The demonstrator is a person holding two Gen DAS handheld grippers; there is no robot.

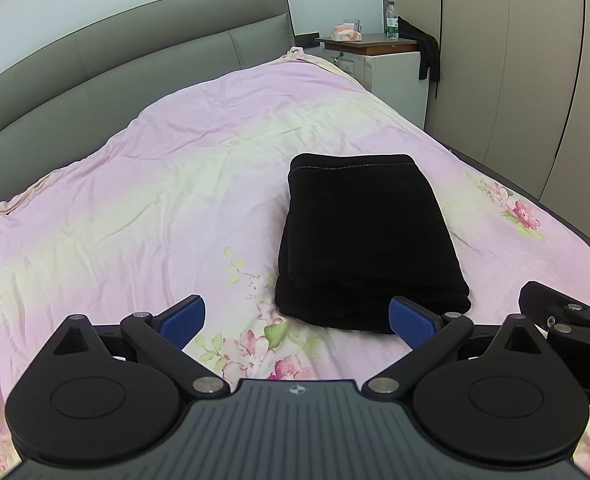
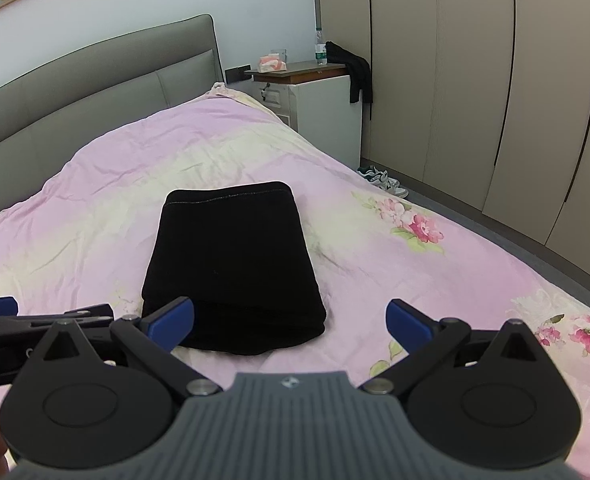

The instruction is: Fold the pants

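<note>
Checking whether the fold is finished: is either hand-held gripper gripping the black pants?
No. Both the left hand-held gripper and right hand-held gripper are open, and the folded pants lie free.

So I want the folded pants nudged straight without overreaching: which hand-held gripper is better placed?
Probably the right hand-held gripper: open, it has the black folded pants nearly centred ahead, the near edge between its fingers. From the open left hand-held gripper the pants lie off to its right.

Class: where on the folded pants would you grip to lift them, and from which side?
Grip the pants at the near stacked edge, coming in low from the front: the layers end there as one thick lip, facing both open claws.
</note>
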